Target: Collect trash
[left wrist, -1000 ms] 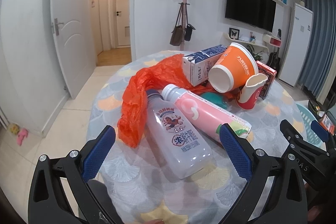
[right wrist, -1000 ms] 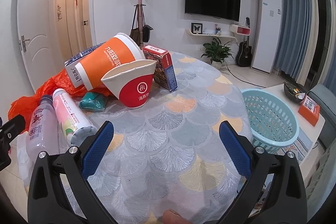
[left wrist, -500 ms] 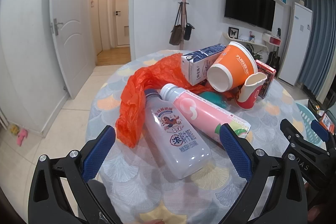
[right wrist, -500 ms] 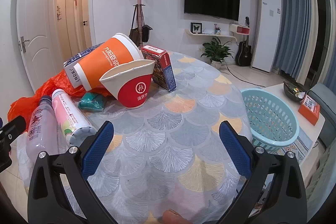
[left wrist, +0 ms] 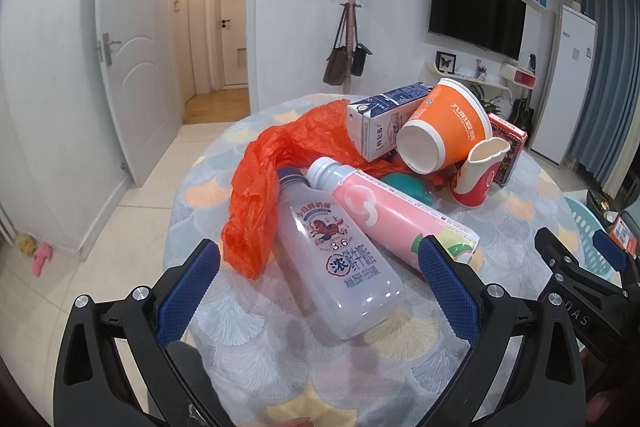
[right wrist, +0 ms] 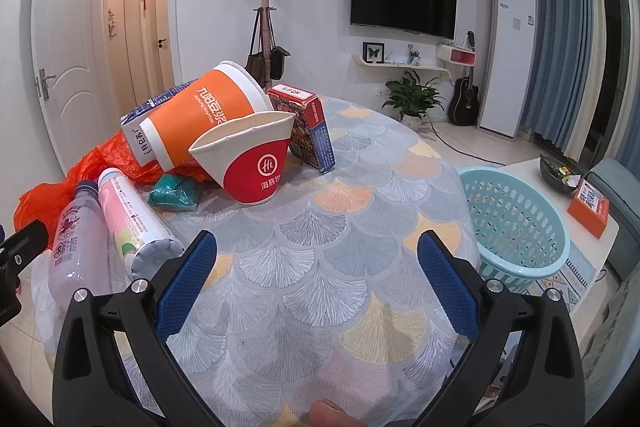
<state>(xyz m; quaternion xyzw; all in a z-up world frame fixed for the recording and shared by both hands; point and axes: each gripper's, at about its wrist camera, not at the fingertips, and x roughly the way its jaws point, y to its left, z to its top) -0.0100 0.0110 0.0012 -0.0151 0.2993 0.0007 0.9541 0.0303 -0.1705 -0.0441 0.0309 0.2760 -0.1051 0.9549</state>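
A pile of trash lies on the round table (left wrist: 304, 355). A clear milk bottle (left wrist: 336, 259) and a pink bottle (left wrist: 384, 215) lie side by side, next to an orange plastic bag (left wrist: 276, 163). Behind them are a milk carton (left wrist: 384, 123), an orange paper cup (left wrist: 444, 131) on its side, a red paper cup (right wrist: 256, 163), a teal wrapper (right wrist: 174, 191) and a red box (right wrist: 310, 125). My left gripper (left wrist: 318, 291) is open, its fingers either side of the clear bottle's base. My right gripper (right wrist: 316, 283) is open and empty over bare tablecloth.
A light blue basket (right wrist: 516, 227) stands right of the table, beside a low white table with an orange box (right wrist: 588, 207). A coat stand (left wrist: 352, 11), doors and a wall TV are behind. The right gripper's body shows in the left wrist view (left wrist: 580, 283).
Both views shifted only slightly; the left gripper has eased a little toward the bottles. Nothing was grasped or released.
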